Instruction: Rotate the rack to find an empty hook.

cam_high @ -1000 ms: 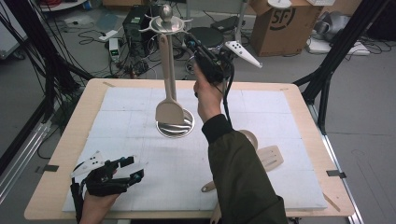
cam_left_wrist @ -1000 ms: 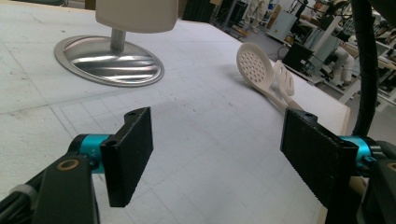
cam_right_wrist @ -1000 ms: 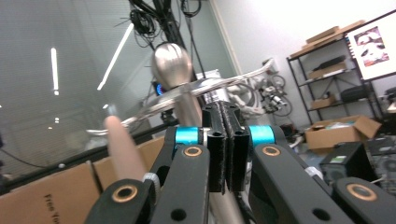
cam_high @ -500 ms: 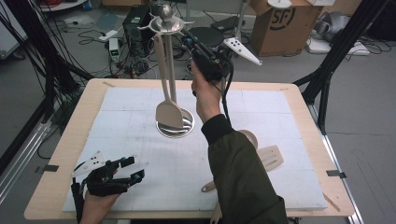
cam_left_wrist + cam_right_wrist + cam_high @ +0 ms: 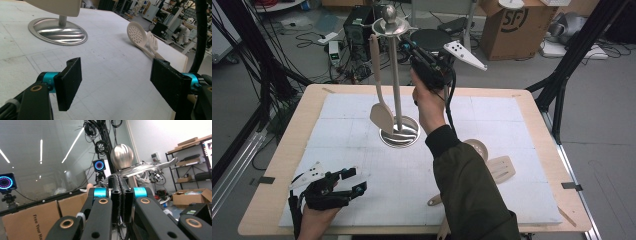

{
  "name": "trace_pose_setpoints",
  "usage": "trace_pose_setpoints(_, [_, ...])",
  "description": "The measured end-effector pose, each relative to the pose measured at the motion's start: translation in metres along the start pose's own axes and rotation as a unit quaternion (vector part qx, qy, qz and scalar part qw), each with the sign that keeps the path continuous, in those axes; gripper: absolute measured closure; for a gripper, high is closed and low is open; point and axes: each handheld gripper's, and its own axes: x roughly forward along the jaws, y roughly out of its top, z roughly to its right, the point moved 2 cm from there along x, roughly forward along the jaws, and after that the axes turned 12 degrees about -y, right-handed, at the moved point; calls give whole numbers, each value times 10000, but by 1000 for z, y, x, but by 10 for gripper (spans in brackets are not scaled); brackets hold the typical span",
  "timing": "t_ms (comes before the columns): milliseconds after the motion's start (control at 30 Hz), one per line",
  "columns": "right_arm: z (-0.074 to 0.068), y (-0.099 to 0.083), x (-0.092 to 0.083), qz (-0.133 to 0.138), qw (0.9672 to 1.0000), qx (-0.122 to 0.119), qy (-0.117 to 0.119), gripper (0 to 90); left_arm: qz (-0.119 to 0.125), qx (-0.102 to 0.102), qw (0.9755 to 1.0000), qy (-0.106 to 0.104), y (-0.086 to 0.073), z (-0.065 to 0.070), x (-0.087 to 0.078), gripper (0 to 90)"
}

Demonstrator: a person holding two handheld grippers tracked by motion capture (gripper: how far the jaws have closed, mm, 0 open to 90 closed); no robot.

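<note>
A metal utensil stand [image 5: 395, 75] with a round base [image 5: 399, 136] rises from the white mat. A beige spatula [image 5: 381, 116] hangs from a hook at its top, left of the pole. My right gripper [image 5: 408, 44] is raised beside the stand's top, jaws shut together with nothing seen between them. In the right gripper view the shut gripper [image 5: 121, 195] points at the steel ball [image 5: 121, 156] and a hook arm [image 5: 150, 168]. My left gripper [image 5: 354, 180] rests low near the front left, open and holding nothing; its open jaws [image 5: 116, 85] face the base [image 5: 57, 31].
A beige skimmer spoon [image 5: 477, 147] and a slotted turner [image 5: 502, 167] lie on the mat at the right, also seen as the skimmer [image 5: 136, 31] and the turner [image 5: 152, 42]. Cardboard boxes, cables and black frame legs stand beyond the table's far edge.
The hanging spatula has swung left, away from the pole it overlapped before. The right gripper shifted only slightly near the stand's top. The left gripper stayed put.
</note>
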Motion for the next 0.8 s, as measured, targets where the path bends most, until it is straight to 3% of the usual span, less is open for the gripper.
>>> trace_pose_setpoints(233, [-2,-1,-1,-46,10000,27,48,890,18,-5,10000,13,0,0,-1,260])
trace_pose_setpoints(433, [2,0,-5,-143,9999,94,-3,723,2,35,10000,5,0,0,0,260])
trace_pose_setpoints(600, [6,0,-10,-124,9998,11,130,511,-11,25,10000,-7,0,1,1,260])
trace_pose_setpoints(800, [9,-1,-17,-179,9996,-142,185,428,-53,37,10000,-20,-1,0,2,260])
